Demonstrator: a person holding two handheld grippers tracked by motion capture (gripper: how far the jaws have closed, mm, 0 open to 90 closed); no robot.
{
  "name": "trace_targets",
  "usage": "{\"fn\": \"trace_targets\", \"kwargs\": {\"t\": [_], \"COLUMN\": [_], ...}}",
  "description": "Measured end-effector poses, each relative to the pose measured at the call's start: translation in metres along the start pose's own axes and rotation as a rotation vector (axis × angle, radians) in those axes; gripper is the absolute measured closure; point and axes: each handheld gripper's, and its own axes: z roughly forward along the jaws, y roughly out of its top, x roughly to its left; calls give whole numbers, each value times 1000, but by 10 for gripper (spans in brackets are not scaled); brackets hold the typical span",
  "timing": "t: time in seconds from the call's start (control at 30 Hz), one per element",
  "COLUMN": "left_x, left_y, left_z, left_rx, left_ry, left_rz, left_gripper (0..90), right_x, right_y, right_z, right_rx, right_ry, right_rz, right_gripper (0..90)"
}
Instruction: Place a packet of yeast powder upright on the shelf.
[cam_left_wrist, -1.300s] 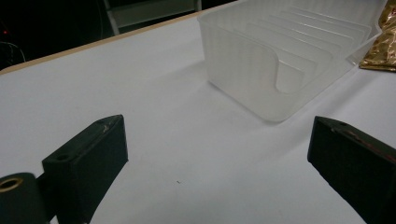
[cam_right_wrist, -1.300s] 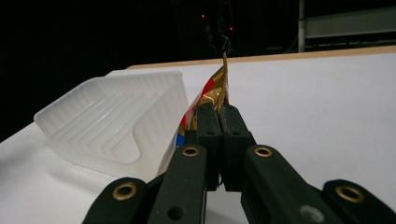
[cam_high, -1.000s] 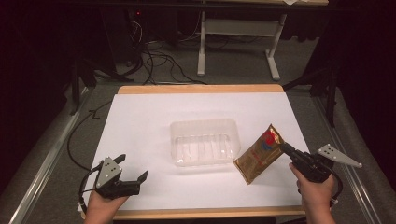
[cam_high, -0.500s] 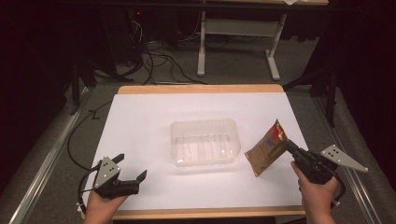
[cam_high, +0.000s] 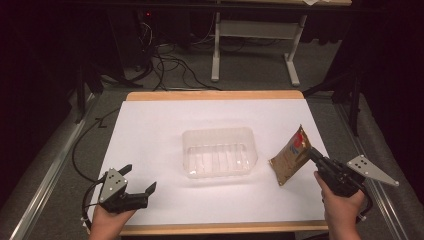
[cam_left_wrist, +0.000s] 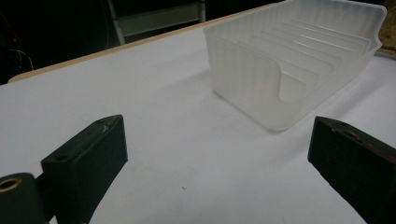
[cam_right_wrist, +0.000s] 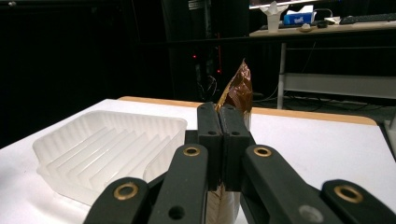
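Right claw (cam_high: 314, 155): pressed together on the edge of a flat brown foil snack pouch with a red mark (cam_high: 291, 161), held tilted above the white-covered table (cam_high: 160, 125), just right of the tray.
Left claw (cam_high: 137, 180): spread wide, empty, low near the table's front left.
Pouch handling: likely light, thin and crinkly; it would flex and slip, so a sealed edge seems the best hold.
Tray: clear ribbed plastic rectangular tray (cam_high: 220, 152), empty, mid-table; looks thin, light and easily nudged.

A white sheet (cam_high: 165, 125) covers the wood-edged table (cam_high: 215, 95). Beyond it, black cables (cam_high: 170, 65) tangle on grey floor beside a white desk frame (cam_high: 215, 55). The far desktop (cam_right_wrist: 327, 29) holds what looks like a tissue box (cam_right_wrist: 299, 17) and a keyboard (cam_right_wrist: 369, 17).
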Motion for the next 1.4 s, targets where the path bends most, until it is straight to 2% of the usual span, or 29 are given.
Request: {"fn": "trace_targets", "kwargs": {"t": [0.7, 0.87, 1.4], "left_x": [2, 2, 1], "left_y": [1, 1, 1], "left_z": [-3, -3, -3], "left_rx": [-26, -35, -34], "left_ry": [-1, -2, -5], "left_rz": [-8, -12, -9], "left_gripper": [54, 54, 54], "right_x": [16, 18, 31], "right_y": [20, 24, 47], "right_z": [2, 4, 6], "right_rx": [-58, -70, -112], "right_ry": [-26, -31, -15], "right_rz": [-38, -30, -58], "right_gripper": [900, 899, 900]}}
